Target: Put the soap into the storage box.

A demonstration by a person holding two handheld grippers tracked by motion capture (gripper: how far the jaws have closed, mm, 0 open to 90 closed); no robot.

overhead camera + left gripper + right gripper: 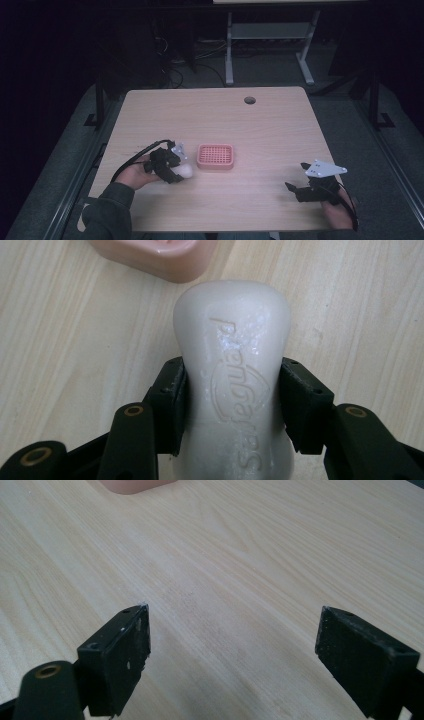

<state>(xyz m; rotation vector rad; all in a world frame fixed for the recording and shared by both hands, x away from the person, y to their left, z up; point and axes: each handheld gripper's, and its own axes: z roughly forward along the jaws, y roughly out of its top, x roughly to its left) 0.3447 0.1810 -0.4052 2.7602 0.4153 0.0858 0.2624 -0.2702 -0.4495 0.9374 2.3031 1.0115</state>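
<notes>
A white bar of soap (232,375) with embossed lettering is clamped at its waist between the two black pads of my left gripper (232,400). In the high view that left gripper (176,170) holds the soap (183,171) just left of a pink soap dish (215,156) with a grid top. The dish's near corner (155,257) lies just beyond the soap's tip. My right gripper (296,177) rests at the table's front right, its jaws (232,645) wide apart over bare wood with nothing between them.
The light wooden table (260,125) has a round cable hole (249,100) at the back. A white desk frame (270,45) stands on the floor behind. A corner of the pink dish (131,485) is far ahead of the right gripper.
</notes>
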